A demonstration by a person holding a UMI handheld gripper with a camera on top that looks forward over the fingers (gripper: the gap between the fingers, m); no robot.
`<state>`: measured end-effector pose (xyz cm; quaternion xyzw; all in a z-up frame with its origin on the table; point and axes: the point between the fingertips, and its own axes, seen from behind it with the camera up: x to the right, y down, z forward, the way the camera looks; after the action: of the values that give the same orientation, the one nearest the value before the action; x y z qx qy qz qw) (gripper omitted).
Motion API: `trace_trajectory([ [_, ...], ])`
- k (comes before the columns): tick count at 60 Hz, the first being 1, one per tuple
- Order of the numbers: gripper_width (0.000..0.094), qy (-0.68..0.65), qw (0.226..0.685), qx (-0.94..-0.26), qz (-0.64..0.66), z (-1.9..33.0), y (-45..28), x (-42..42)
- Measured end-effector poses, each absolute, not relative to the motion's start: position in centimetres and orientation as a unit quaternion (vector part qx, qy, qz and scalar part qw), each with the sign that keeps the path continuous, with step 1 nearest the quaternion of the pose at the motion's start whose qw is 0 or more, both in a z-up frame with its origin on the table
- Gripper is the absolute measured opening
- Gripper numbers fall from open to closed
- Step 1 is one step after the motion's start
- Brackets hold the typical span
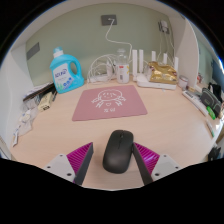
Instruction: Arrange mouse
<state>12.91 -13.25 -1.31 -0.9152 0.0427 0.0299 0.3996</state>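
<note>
A black computer mouse (pixel 119 152) lies on the light wooden desk (pixel 60 135), between my gripper's (pixel 116 156) two fingers. The right magenta pad (pixel 146 157) is close against the mouse's side. The left pad (pixel 80 160) stands a small gap away from it. The fingers are open around the mouse. A pink mouse mat (pixel 112 101) with a white cartoon drawing lies on the desk just beyond the mouse.
A blue detergent bottle (pixel 65 70) stands at the back left. White cables (pixel 99 70) and a small white cup (pixel 122 72) sit behind the mat. A white router (pixel 160 72) stands on a box at the back right. Clutter lines both desk sides.
</note>
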Motion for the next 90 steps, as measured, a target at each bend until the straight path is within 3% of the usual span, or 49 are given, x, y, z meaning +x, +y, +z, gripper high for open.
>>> trace_trajectory([
  [8,0.062,0.033,0.395,-0.918,-0.031,-1.7,-11.8,13.4],
  [11,0.0486,0.039,0.394,-0.918,-0.027,-1.8,-11.6,12.9],
  [28,0.0356,0.037,0.386,-0.921,-0.049,-1.0,-11.8,12.7],
  [33,0.0356,0.035,0.4,-0.915,-0.039,2.8,-11.4,12.2],
  [45,0.0359,0.021,0.503,-0.864,-0.013,17.0,-3.7,11.7],
  [49,0.0357,0.019,0.522,-0.853,-0.005,18.7,0.4,12.1],
  [55,0.0354,0.014,0.516,-0.857,-0.001,16.8,6.3,12.9],
  [65,0.0353,0.033,0.426,-0.904,0.015,5.2,10.5,13.1],
  [74,0.0373,0.034,0.376,-0.926,0.004,-0.8,10.4,13.5],
  [82,0.0489,0.025,0.376,-0.926,0.0,-1.2,10.1,13.4],
  [84,0.059,0.022,0.376,-0.926,-0.003,-1.0,9.9,13.4],
  [87,0.0871,0.021,0.382,-0.924,-0.006,-0.1,9.4,13.4],
  [90,0.0817,0.019,0.388,-0.921,-0.009,1.2,8.8,13.3],
])
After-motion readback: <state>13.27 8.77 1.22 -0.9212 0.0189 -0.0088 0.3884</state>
